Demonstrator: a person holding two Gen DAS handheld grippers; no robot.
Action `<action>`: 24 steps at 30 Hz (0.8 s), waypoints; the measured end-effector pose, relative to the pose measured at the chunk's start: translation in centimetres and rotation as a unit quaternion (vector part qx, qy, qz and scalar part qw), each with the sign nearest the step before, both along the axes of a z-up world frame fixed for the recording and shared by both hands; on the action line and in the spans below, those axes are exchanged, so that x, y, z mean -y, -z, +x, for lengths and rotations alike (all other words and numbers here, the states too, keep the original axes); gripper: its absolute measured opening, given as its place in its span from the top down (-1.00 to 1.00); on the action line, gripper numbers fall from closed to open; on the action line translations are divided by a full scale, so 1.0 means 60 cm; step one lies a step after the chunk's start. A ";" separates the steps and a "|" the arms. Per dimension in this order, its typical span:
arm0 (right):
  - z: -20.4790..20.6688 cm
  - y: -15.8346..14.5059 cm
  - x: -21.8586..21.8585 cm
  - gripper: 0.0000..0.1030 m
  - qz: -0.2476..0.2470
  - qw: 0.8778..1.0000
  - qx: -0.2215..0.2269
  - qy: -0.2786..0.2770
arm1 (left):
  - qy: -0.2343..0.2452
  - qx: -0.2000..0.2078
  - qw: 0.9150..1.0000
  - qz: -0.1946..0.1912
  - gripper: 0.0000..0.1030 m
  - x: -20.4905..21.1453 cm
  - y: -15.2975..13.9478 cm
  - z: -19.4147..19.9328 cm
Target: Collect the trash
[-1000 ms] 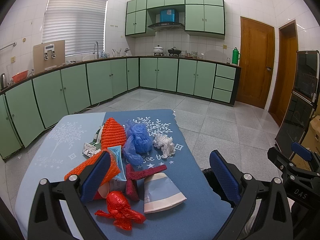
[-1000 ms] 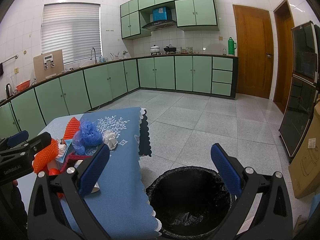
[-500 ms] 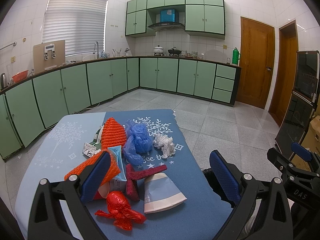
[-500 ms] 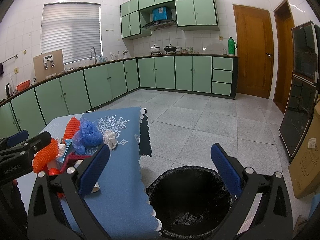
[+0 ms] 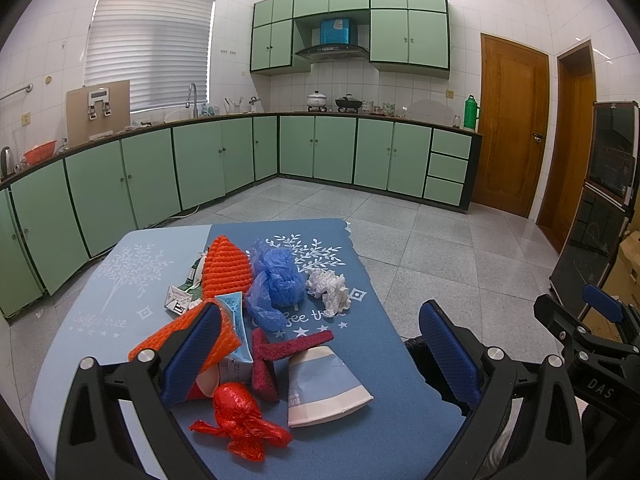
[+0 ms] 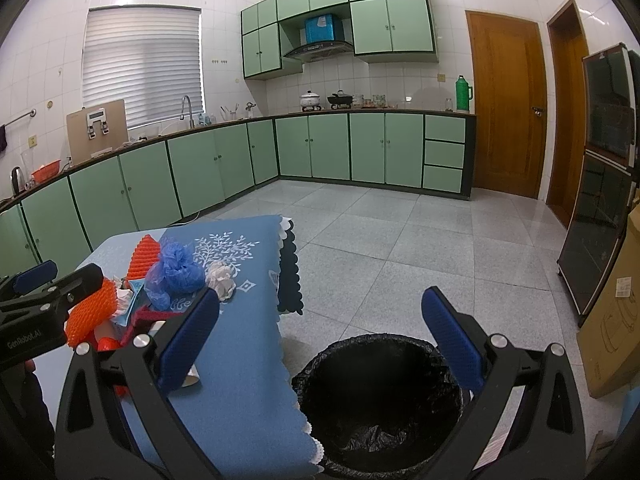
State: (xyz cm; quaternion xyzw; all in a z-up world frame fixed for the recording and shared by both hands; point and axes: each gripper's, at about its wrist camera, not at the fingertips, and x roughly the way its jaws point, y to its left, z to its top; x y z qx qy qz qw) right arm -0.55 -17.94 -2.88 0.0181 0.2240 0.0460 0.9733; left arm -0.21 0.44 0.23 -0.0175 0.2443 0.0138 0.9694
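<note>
A pile of trash lies on the blue tablecloth (image 5: 360, 368): a crushed paper cup (image 5: 324, 384), a red foil wrapper (image 5: 240, 420), orange foam netting (image 5: 226, 268), a blue plastic bag (image 5: 276, 280), a white crumpled tissue (image 5: 330, 290) and a dark red strip (image 5: 288, 348). My left gripper (image 5: 320, 356) is open and empty, just above the near side of the pile. My right gripper (image 6: 320, 336) is open and empty above the black-lined trash bin (image 6: 380, 400), which stands on the floor right of the table.
Green kitchen cabinets (image 5: 200, 164) run along the far walls. Wooden doors (image 5: 512, 128) and a dark glass cabinet (image 6: 600, 184) stand at the right. A cardboard box (image 6: 612, 320) stands beside the bin. A small white carton (image 5: 176, 300) lies left of the pile.
</note>
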 end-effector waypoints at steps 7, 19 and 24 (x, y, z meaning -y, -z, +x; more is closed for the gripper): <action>-0.001 -0.001 0.000 -0.91 0.000 1.000 0.000 0.000 | 0.000 0.000 1.000 0.000 -0.88 0.000 0.000 0.000; -0.001 -0.001 -0.001 -0.91 -0.001 1.000 0.000 -0.001 | 0.000 0.000 1.000 -0.001 -0.88 0.000 0.000 0.000; 0.004 -0.002 -0.006 -0.91 0.001 1.000 -0.002 -0.002 | -0.001 -0.002 1.000 -0.003 -0.88 -0.003 0.001 0.001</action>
